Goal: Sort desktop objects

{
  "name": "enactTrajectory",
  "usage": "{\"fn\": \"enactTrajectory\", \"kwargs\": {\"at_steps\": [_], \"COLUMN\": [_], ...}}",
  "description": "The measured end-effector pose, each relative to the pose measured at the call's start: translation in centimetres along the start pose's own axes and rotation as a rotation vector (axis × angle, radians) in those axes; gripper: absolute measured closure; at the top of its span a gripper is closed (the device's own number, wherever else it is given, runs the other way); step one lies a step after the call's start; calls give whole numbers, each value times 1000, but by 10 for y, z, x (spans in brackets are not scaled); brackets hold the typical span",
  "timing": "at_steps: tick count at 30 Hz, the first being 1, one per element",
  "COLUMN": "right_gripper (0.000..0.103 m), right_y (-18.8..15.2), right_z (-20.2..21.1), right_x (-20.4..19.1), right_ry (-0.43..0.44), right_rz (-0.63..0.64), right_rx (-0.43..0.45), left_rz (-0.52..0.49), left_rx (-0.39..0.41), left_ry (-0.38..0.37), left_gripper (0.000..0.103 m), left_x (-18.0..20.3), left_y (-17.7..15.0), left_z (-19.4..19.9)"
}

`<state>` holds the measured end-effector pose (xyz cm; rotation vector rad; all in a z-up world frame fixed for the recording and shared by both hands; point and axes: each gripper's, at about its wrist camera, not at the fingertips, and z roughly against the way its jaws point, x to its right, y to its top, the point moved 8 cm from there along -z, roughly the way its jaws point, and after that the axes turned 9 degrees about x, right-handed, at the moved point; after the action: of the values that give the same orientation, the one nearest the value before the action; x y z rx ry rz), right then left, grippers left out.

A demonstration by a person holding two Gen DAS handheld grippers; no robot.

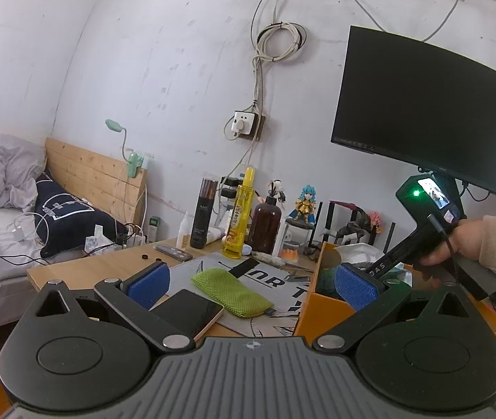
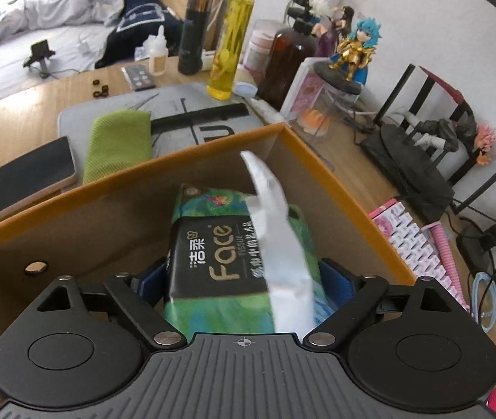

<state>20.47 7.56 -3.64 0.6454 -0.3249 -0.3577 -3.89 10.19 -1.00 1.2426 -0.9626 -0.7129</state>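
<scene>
Right gripper [image 2: 244, 282] at lower centre inside orange box [image 2: 192, 155], fingers spread beside tissue pack [image 2: 213, 244], left gripper [image 1: 251, 279] spread wide, empty

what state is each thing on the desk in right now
tissue pack: lying in the orange box, one tissue sticking up
right tongs: apart around the pack, pads not pressing it
left tongs: open, empty
phone: screen dark, flat on desk
monitor: off
green mesh pouch: flat on the mat
yellow bottle: upright, capped
</scene>
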Motion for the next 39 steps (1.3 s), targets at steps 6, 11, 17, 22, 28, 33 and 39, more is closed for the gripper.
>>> {"fn": "enactTrajectory", "kwargs": {"at_steps": [6, 11, 17, 22, 28, 33, 39], "right_gripper": [6, 3, 0, 0, 0, 0, 0], "right_y": [6, 4, -18, -52, -109, -156, -204], "right_z": [36, 87, 173, 241, 315, 352, 366], "right_x": [14, 27, 32, 36, 45, 34, 17], "right_ry": [-26, -46, -122, -216, -370, -481, -617], "right_rz": [-28, -73, -122, -171, -323, -409, -460], "right_rx": [74, 192, 403, 551, 714, 794, 839], "left_rz": [-3, -6, -16, -27, -54, -66, -86], "left_rx": [0, 0, 4, -3, -2, -1, -1], "left_ry": [-11, -28, -54, -78, -121, -147, -170], "left_gripper": [0, 0, 0, 0, 0, 0, 0], "left_x": [3, 8, 14, 21, 33, 45, 58], "left_y": [-1, -1, 0, -1, -1, 0, 3], "left_z": [0, -2, -5, -12, -16, -19, -22]}}
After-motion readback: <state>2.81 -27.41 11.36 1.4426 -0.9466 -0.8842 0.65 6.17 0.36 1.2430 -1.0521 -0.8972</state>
